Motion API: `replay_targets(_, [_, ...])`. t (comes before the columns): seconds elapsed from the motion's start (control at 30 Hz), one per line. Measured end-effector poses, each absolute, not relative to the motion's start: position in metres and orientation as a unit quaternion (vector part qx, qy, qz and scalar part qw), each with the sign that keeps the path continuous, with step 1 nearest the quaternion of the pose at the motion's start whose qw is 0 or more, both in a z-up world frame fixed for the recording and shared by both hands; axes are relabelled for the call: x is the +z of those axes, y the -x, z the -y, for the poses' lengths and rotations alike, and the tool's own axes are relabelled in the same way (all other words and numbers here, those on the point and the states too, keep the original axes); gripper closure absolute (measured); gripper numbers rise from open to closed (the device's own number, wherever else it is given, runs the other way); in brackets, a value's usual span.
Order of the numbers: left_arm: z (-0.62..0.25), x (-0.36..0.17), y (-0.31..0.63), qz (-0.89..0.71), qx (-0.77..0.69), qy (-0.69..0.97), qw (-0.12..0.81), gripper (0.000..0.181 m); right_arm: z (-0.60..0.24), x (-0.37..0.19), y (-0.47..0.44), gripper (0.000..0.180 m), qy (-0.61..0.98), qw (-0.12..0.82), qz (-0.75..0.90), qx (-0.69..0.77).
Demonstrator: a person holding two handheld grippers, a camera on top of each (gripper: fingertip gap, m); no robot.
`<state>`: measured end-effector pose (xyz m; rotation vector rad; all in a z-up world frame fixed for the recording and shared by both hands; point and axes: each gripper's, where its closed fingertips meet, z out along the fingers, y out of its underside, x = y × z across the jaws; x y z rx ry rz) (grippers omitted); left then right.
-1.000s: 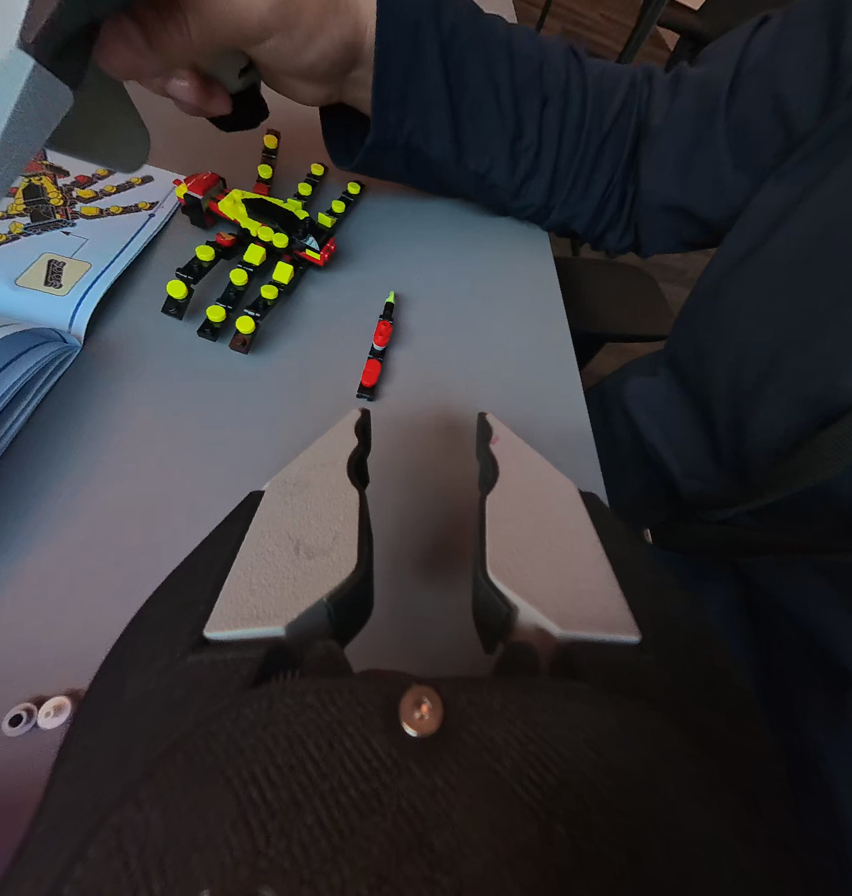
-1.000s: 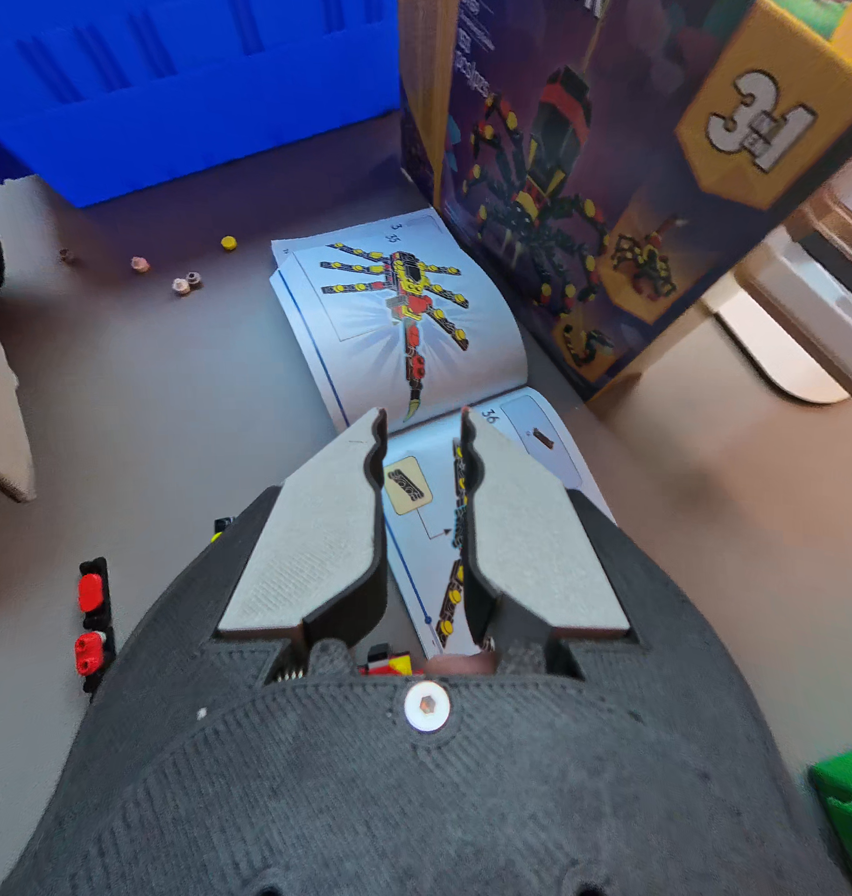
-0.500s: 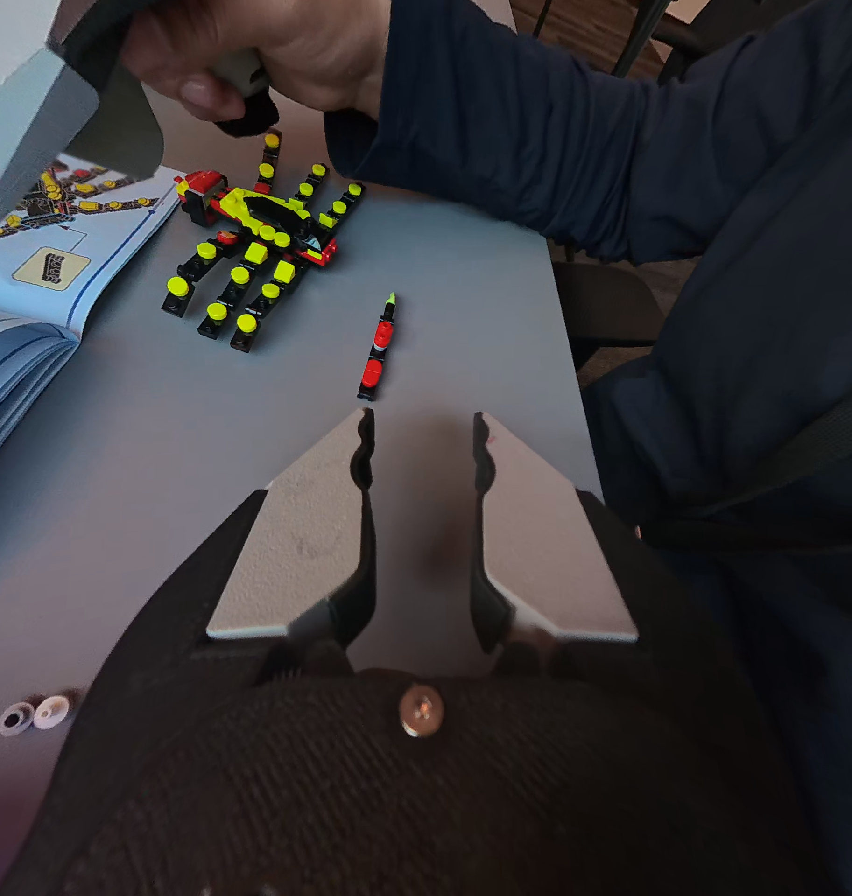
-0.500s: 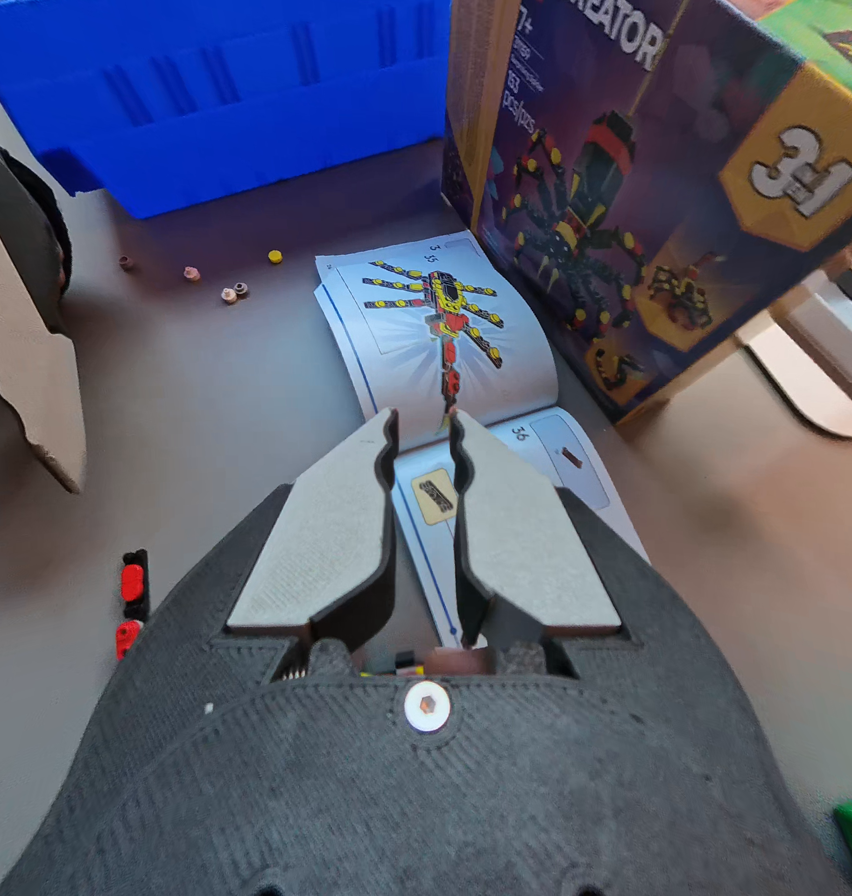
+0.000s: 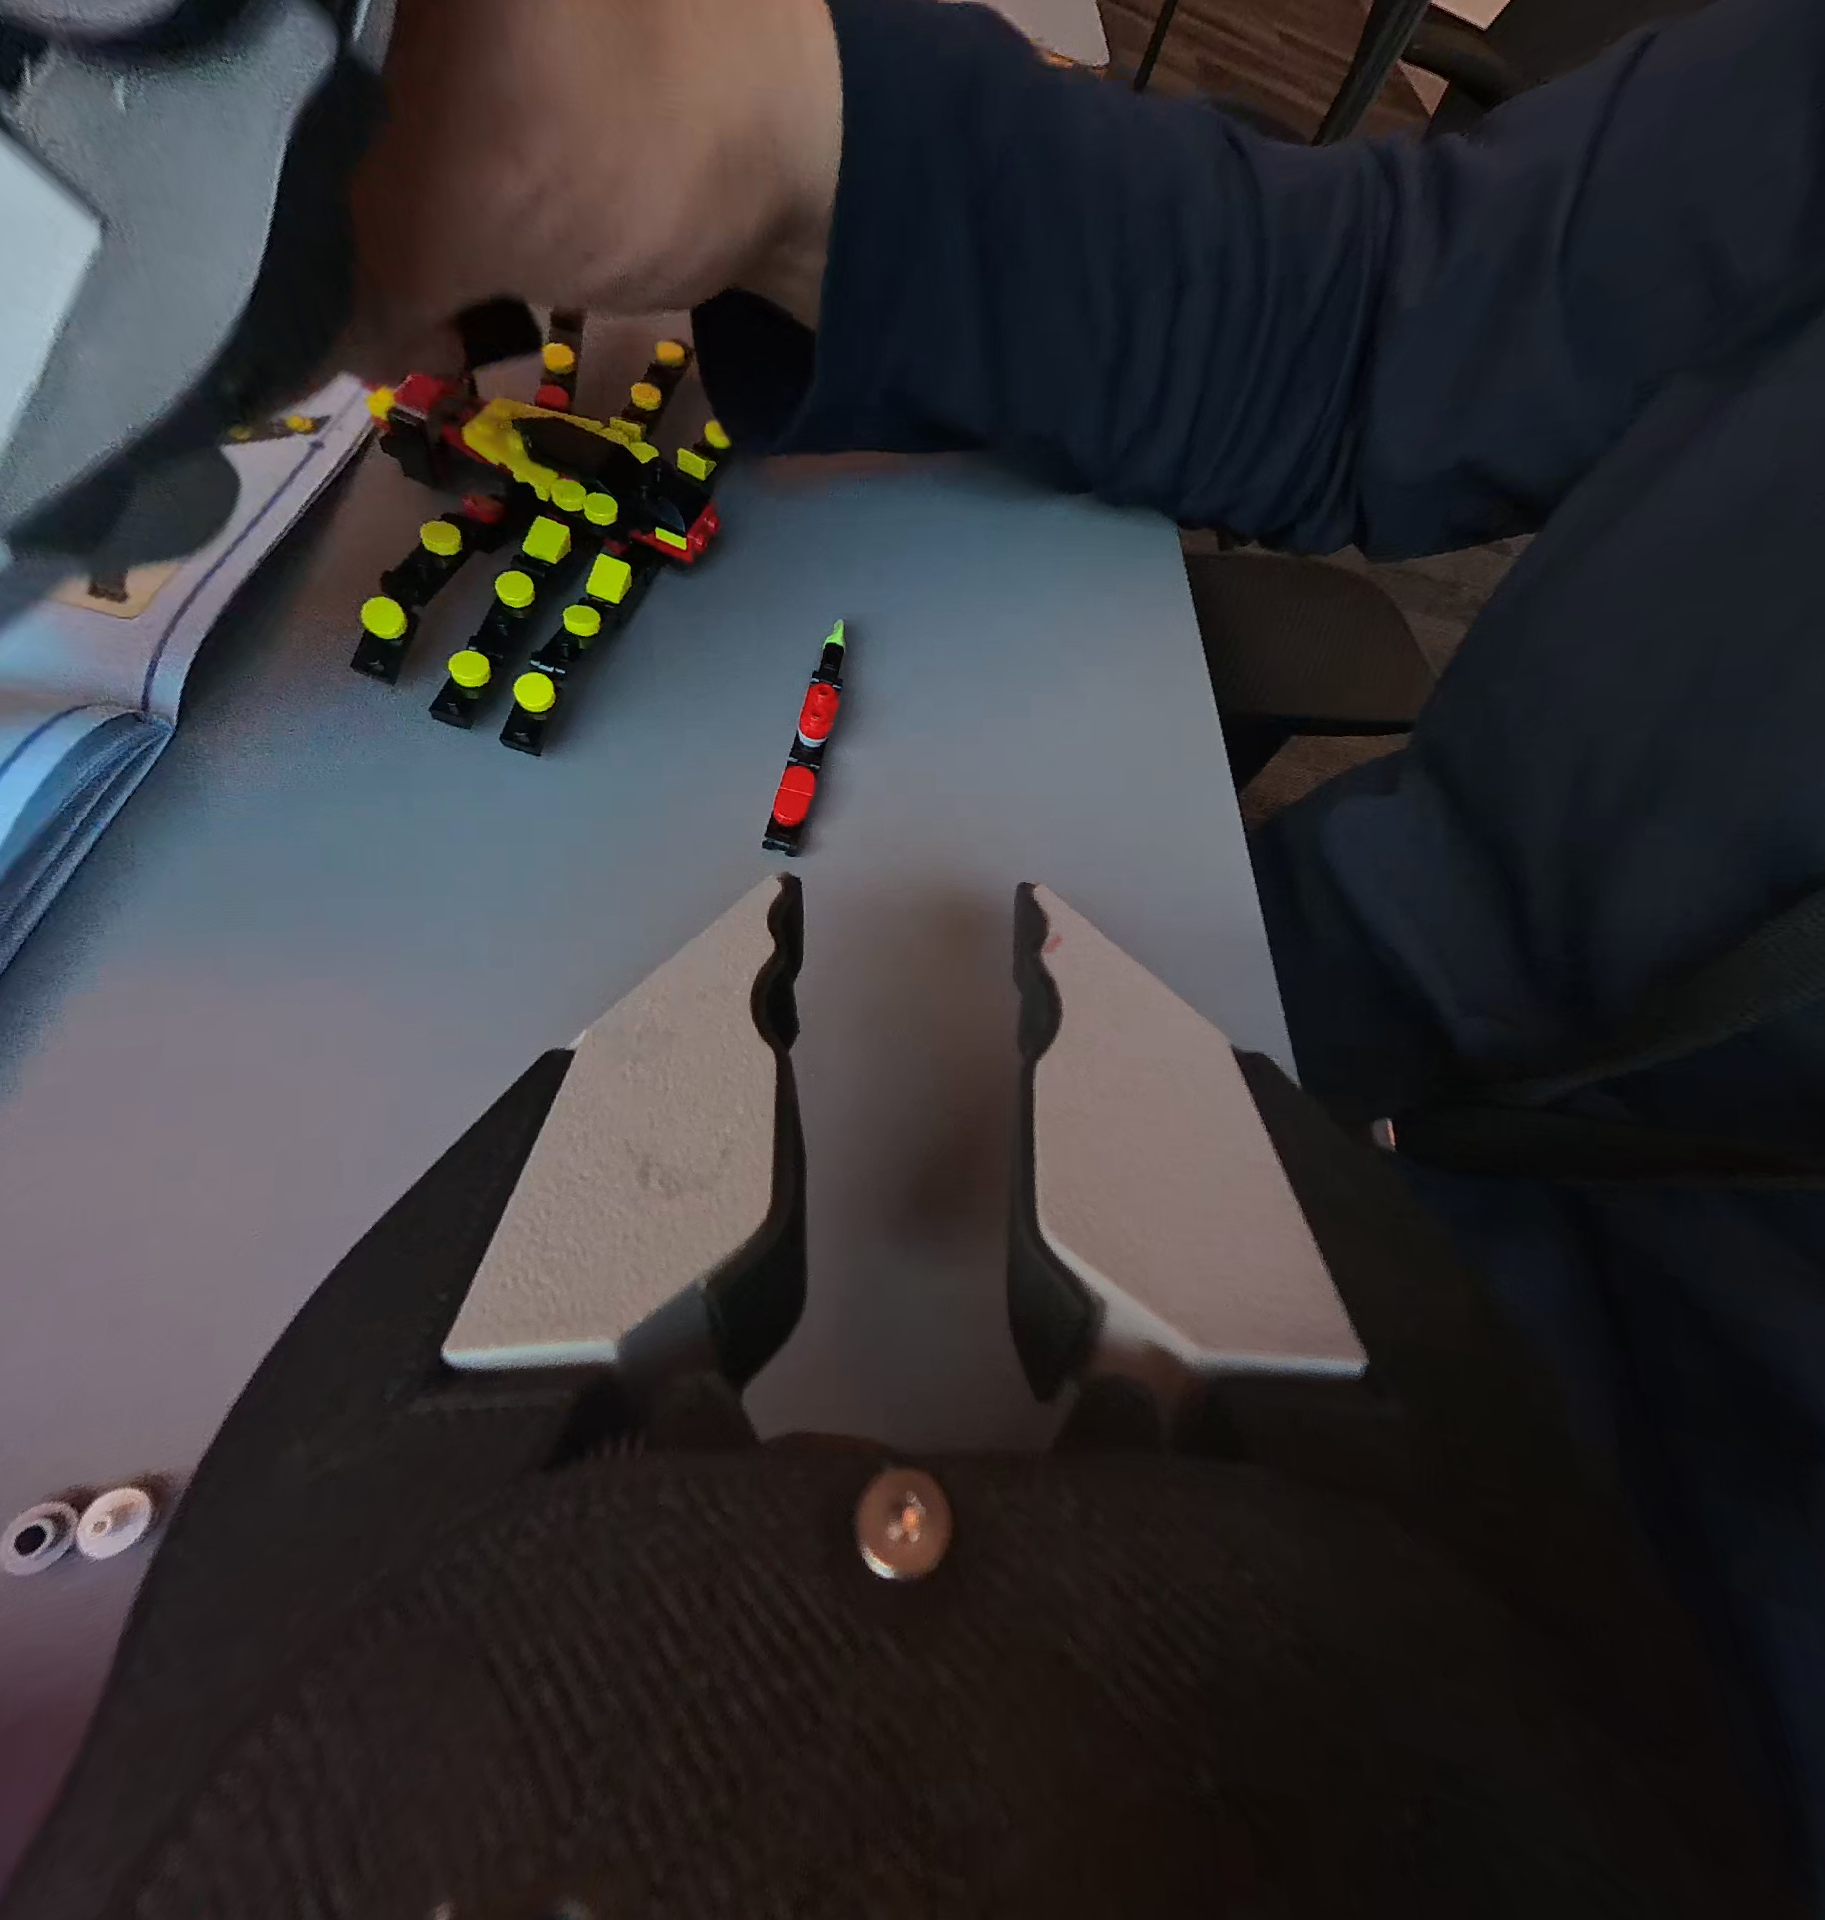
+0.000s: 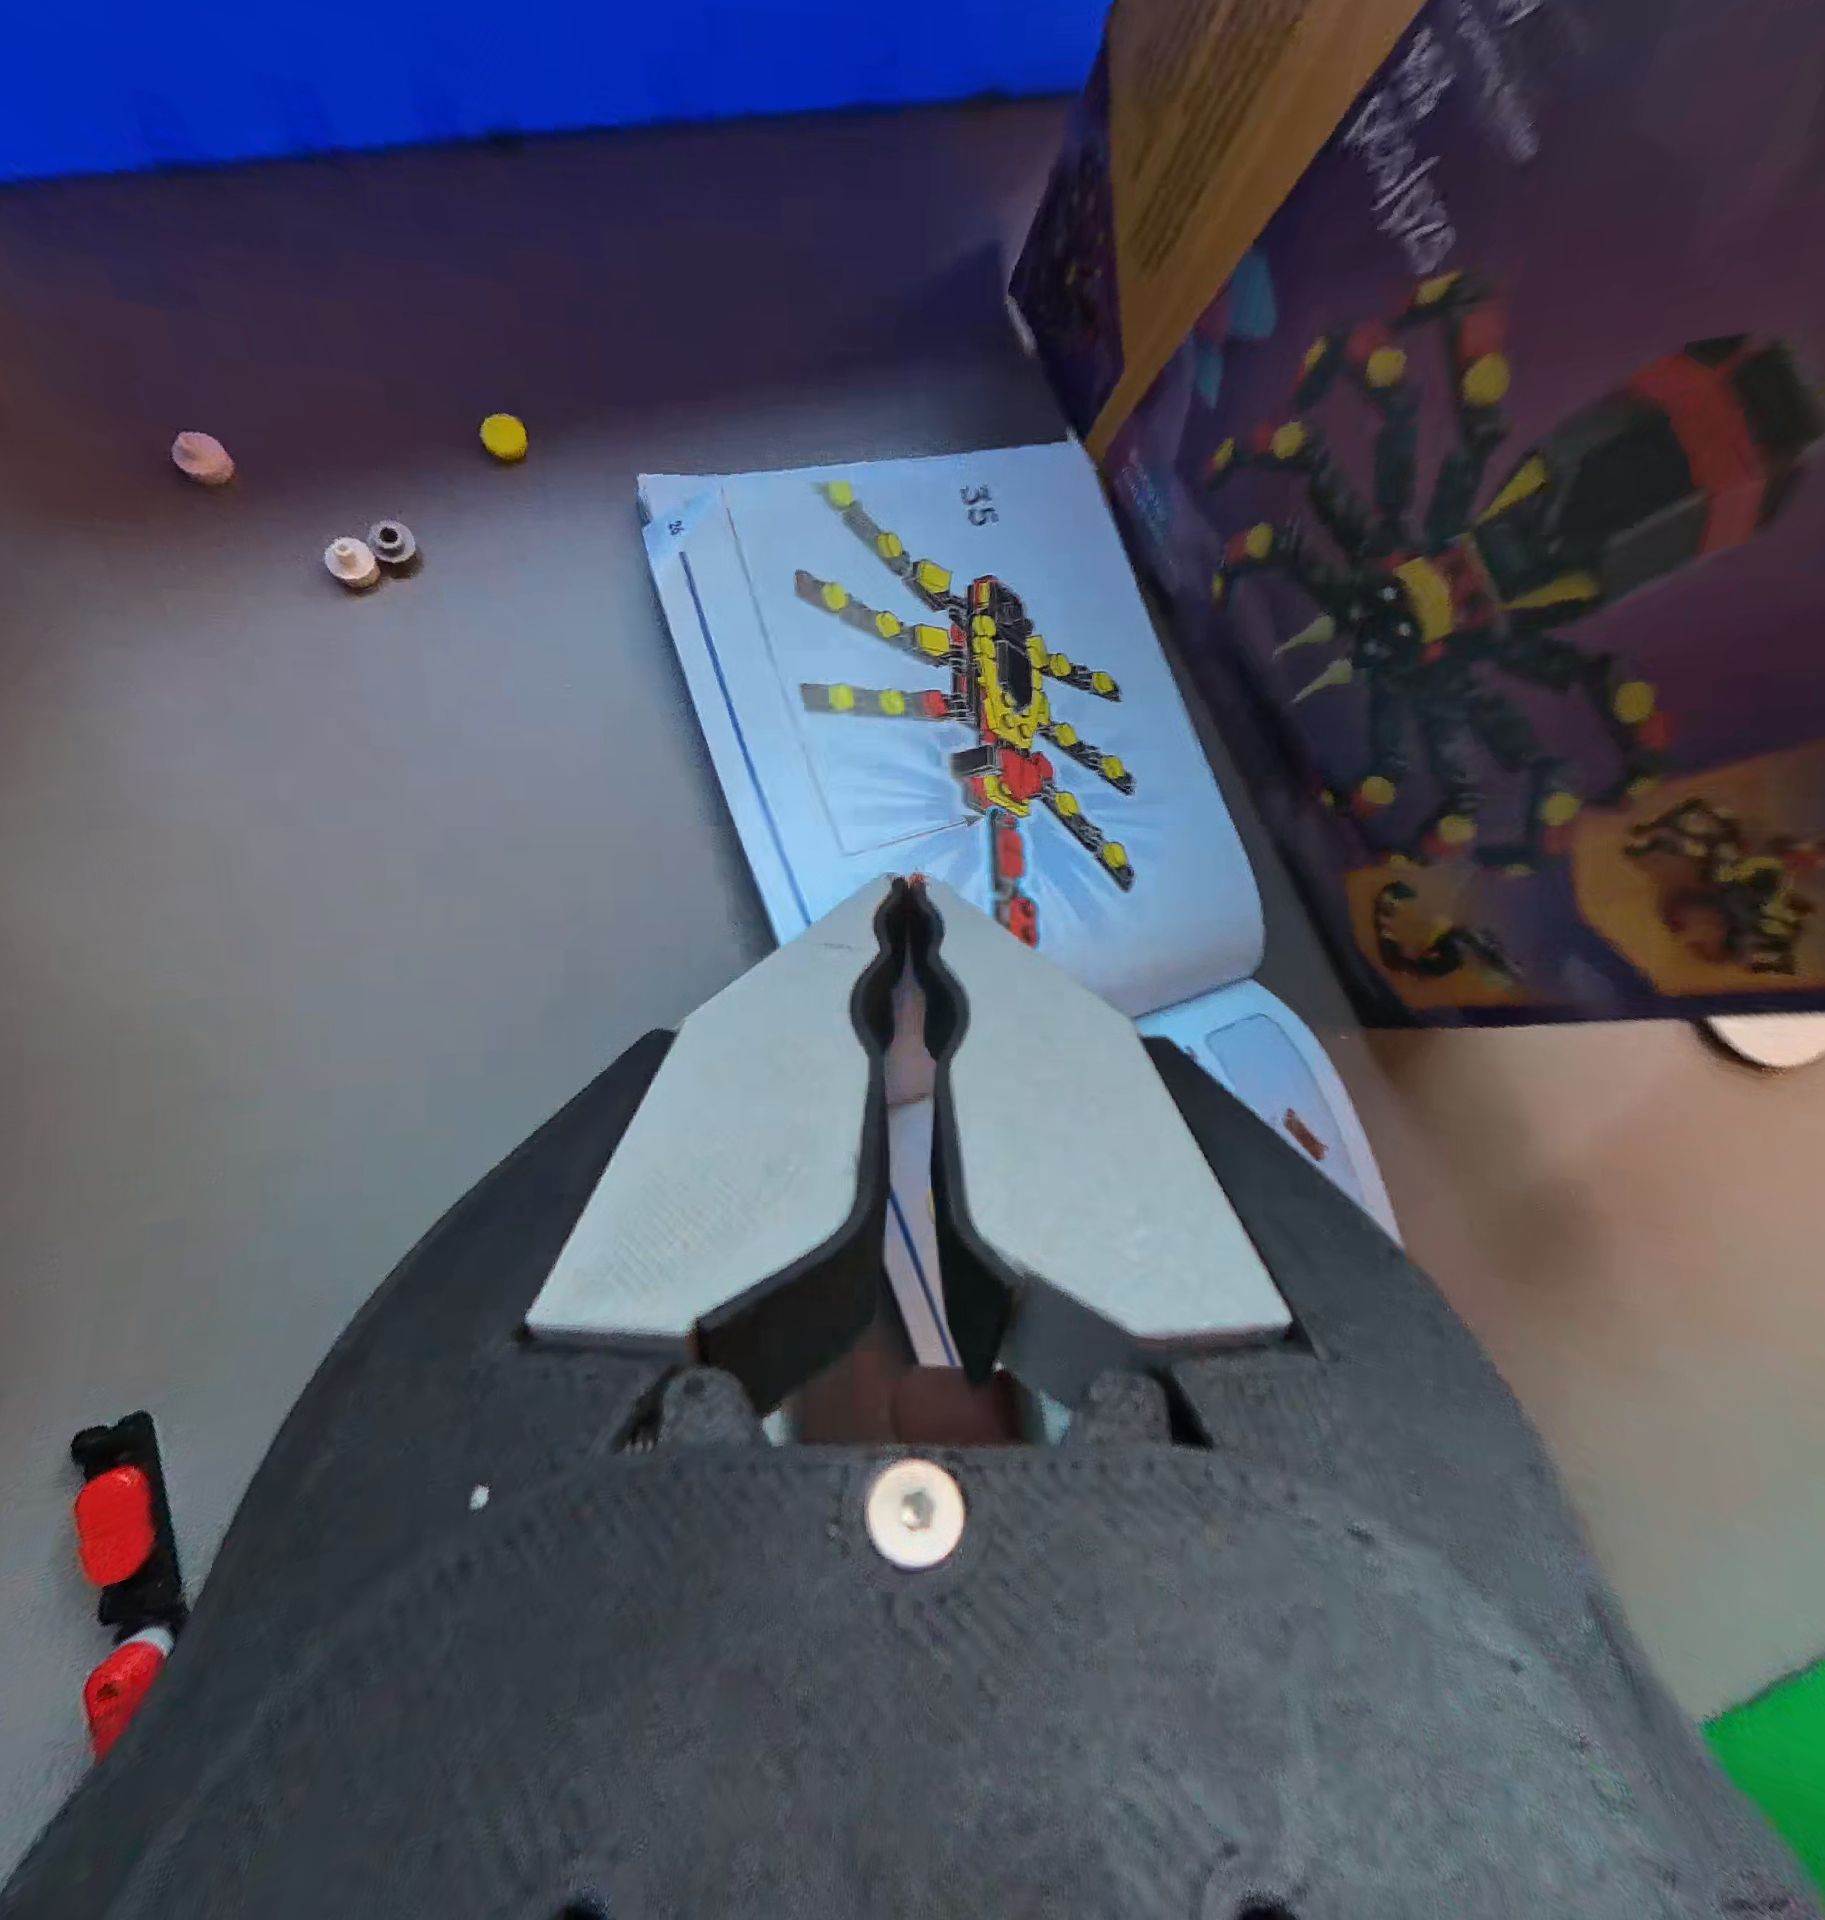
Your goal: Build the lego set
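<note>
The partly built black, yellow and red lego spider lies on the grey table, in the left wrist view. A separate black and red tail piece with a green tip lies just beyond my left gripper, which is open and empty. The tail piece also shows at the bottom left of the right wrist view. My right gripper is shut with nothing between its fingers and hovers over the open instruction booklet. In the left wrist view a hand holds it above the spider.
The purple lego box stands right of the booklet and a blue bin at the back. Loose studs lie on the table: yellow, pink, a pale and grey pair. The person's dark sleeve crosses the table's right edge. Tip to tip, the grippers are about 15 cm apart.
My right gripper has closed from partly open to shut and moved forward over the booklet, lower over the spider. My left gripper has hardly moved.
</note>
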<state>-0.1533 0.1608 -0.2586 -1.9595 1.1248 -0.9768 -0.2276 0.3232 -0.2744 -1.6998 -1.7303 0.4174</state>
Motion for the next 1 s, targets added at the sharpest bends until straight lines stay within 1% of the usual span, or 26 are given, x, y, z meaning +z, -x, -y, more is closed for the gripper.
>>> replay_targets(0.03, [-0.161,-0.259,0.154,-0.43,-0.374,0.751,0.334,0.142,-0.328,-0.265,0.223,0.18,0.652,0.351,0.652,0.163])
replay_targets(0.13, [-0.162,-0.258,0.155,-0.425,-0.378,0.752,0.333,0.142,-0.351,-0.228,0.199,0.18,0.666,0.408,0.593,0.194])
replay_targets(0.23, [-0.163,-0.258,0.155,-0.422,-0.381,0.753,0.331,0.142,-0.371,-0.193,0.171,0.18,0.675,0.451,0.522,0.26])
replay_targets(0.33, [-0.164,-0.258,0.155,-0.423,-0.381,0.752,0.334,0.143,-0.382,-0.172,0.146,0.169,0.669,0.477,0.48,0.306])
replay_targets(0.43, [-0.165,-0.257,0.156,-0.421,-0.381,0.751,0.337,0.143,-0.392,-0.168,0.131,0.16,0.671,0.49,0.463,0.308])
replay_targets(0.67, [-0.168,-0.257,0.158,-0.421,-0.376,0.751,0.342,0.143,-0.38,-0.174,0.121,0.153,0.659,0.474,0.485,0.326])
replay_targets(0.7, [-0.168,-0.257,0.158,-0.419,-0.377,0.752,0.341,0.143,-0.372,-0.175,0.122,0.153,0.649,0.464,0.501,0.334])
replay_targets(0.77, [-0.169,-0.257,0.159,-0.417,-0.378,0.753,0.341,0.143,-0.348,-0.182,0.123,0.16,0.625,0.432,0.544,0.356])
replay_targets(0.87, [-0.17,-0.257,0.16,-0.416,-0.377,0.754,0.341,0.143,-0.311,-0.198,0.125,0.159,0.59,0.386,0.602,0.374])
replay_targets(1.0, [-0.17,-0.258,0.16,-0.415,-0.379,0.756,0.336,0.143,-0.263,-0.224,0.12,0.16,0.568,0.342,0.657,0.357])
